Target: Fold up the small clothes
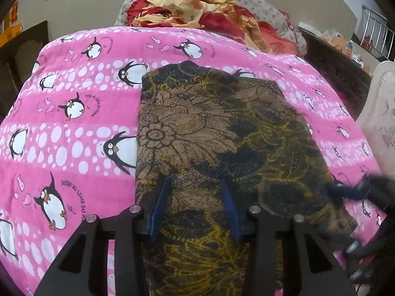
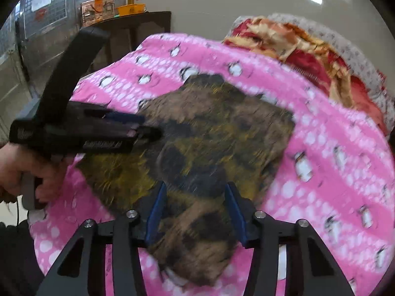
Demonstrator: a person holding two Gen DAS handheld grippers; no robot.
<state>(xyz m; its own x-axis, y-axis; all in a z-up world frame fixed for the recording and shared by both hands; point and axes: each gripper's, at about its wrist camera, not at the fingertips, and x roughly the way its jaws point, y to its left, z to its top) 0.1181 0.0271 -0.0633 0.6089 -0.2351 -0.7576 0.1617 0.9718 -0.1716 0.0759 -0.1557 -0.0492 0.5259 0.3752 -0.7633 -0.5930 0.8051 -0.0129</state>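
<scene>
A brown, black and yellow floral garment (image 1: pixel 217 133) lies flat on a pink penguin-print bedsheet (image 1: pixel 74 135). It also shows, blurred, in the right wrist view (image 2: pixel 209 148). My left gripper (image 1: pixel 195 185) is open and empty, its blue pads just above the garment's near part. It appears from the side in the right wrist view (image 2: pixel 148 129), over the garment's left edge. My right gripper (image 2: pixel 195 188) is open and empty above the garment's near end. It shows blurred in the left wrist view (image 1: pixel 345 191) at the garment's right edge.
A crumpled red and orange cloth (image 1: pixel 197 9) lies on a grey patterned pillow (image 1: pixel 266 7) at the far end of the bed. A dark wooden cabinet (image 2: pixel 138 29) stands beyond the bed on the left. A white padded object (image 1: pixel 380 123) sits at the right.
</scene>
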